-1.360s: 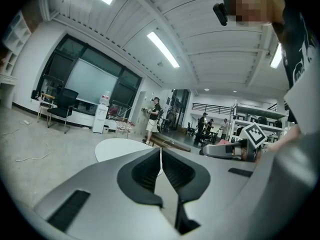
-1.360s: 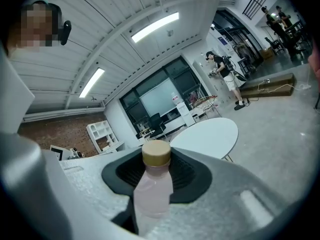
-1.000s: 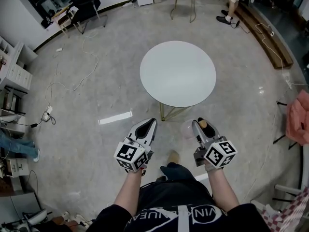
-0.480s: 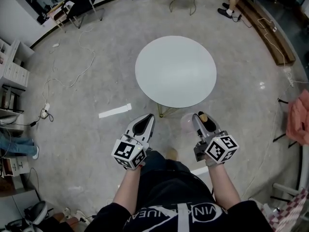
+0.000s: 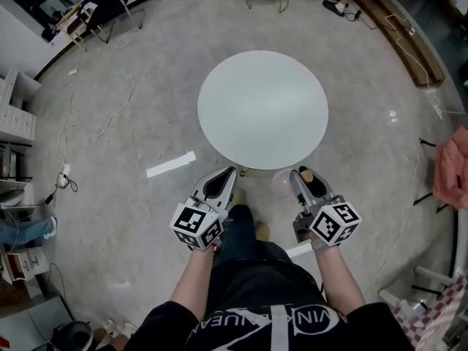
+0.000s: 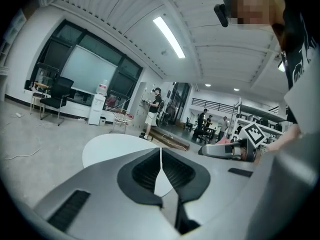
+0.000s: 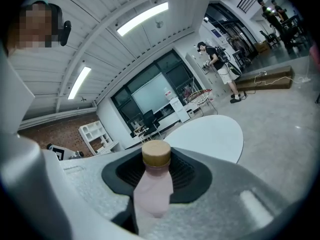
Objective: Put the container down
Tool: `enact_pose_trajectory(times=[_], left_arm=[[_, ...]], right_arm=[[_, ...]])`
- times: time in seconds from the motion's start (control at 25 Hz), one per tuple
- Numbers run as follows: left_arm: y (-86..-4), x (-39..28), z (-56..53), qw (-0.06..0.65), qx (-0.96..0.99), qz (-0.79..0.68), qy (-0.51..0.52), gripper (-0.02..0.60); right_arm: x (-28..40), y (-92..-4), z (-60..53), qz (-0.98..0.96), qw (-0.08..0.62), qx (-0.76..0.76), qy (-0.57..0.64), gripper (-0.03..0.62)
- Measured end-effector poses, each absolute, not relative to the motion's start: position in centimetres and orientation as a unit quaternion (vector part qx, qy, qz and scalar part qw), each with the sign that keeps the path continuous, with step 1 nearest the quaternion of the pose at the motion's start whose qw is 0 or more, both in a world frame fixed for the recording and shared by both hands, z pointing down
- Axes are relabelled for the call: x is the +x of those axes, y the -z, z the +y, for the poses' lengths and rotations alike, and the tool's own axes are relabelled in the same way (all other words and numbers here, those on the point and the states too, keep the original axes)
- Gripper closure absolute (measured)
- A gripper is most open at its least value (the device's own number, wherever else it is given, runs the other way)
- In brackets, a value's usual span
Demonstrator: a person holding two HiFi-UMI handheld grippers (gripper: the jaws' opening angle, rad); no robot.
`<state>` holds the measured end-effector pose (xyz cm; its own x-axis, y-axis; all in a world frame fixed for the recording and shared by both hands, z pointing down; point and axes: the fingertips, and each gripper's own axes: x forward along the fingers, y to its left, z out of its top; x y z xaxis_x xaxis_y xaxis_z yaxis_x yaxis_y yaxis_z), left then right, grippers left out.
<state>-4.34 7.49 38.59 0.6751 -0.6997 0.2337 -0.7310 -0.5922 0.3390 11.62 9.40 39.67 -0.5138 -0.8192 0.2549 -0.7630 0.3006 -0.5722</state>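
My right gripper (image 5: 306, 183) is shut on a pale pink bottle (image 7: 154, 189) with a round tan cap (image 7: 156, 154); the cap (image 5: 308, 175) shows between the jaws from above. The bottle stands upright in the black pads (image 7: 185, 171). My left gripper (image 5: 220, 184) is shut with nothing in it, its black pads (image 6: 172, 171) meeting in a thin seam. Both grippers hang side by side just short of the near edge of a round white table (image 5: 263, 108), whose bare top (image 7: 210, 136) lies ahead.
A strip of white tape (image 5: 170, 164) lies on the grey floor left of the table. Cables (image 5: 80, 130) trail across the floor at left, shelves (image 5: 14, 115) stand at the far left, and a pink cloth (image 5: 450, 168) hangs at the right edge.
Both grippers have come forward together toward the table's near edge, the bottle still in the right one. The person's leg has stepped forward between them.
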Motion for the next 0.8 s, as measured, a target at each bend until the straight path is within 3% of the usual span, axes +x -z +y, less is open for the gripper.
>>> enact_pose_trajectory(times=[0.8], left_arm=[[-40.9, -2.9, -4.6, 0.228, 0.916, -0.324, -0.056, 0.566]], right_arm=[[11.9, -41.2, -0.6, 0.768, 0.051, -0.544, 0.333, 0.462]])
